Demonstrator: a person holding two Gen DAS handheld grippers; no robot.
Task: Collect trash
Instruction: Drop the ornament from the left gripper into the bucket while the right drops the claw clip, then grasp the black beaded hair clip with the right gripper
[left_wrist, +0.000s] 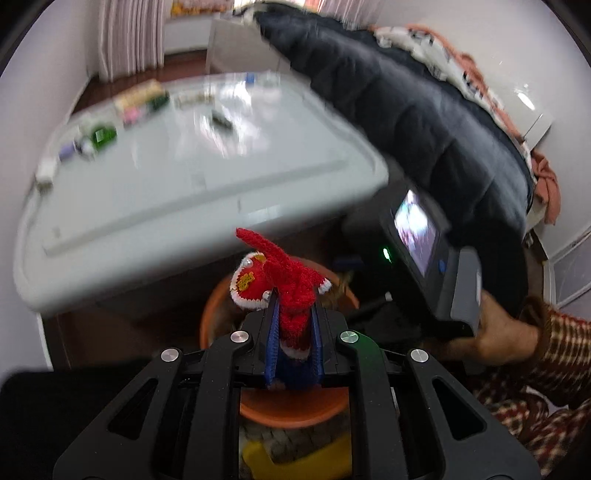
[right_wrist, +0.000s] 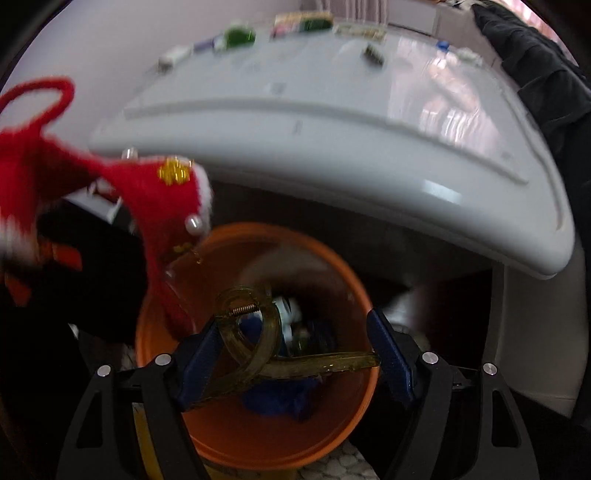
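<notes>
While both tools hang over the orange bin (right_wrist: 258, 424) that stands on the floor just below the near edge of the white counter (right_wrist: 332, 122), each has a piece of trash between its blue pads; the left tool (left_wrist: 294, 325) is closed tight on a red knitted ornament (left_wrist: 284, 280) with white trim, a gold patch and small pearl beads, which sticks up out of the narrow gap above the bin's rim; in the right wrist view the same ornament shows at the left, its loop raised and its pearled edge hanging over the bin's far left rim; the right tool (right_wrist: 295, 358) stands wide, and a translucent olive-green hair clip (right_wrist: 255, 343) with a small metal spring spans the gap, one end against the left pad and its long end reaching the right pad, so it looks gripped across its length, directly above the bin's mouth; inside the bin lie something blue (right_wrist: 280, 398) and other bits too dark to tell; along the counter's far edge sit blurred small things, among them a green box (right_wrist: 240, 37) and a pink and green pack (right_wrist: 301, 22); a dark quilted coat (left_wrist: 424, 110) hangs at the counter's right end; a hand (left_wrist: 506, 332) in a checked sleeve holds the right tool's body.
</notes>
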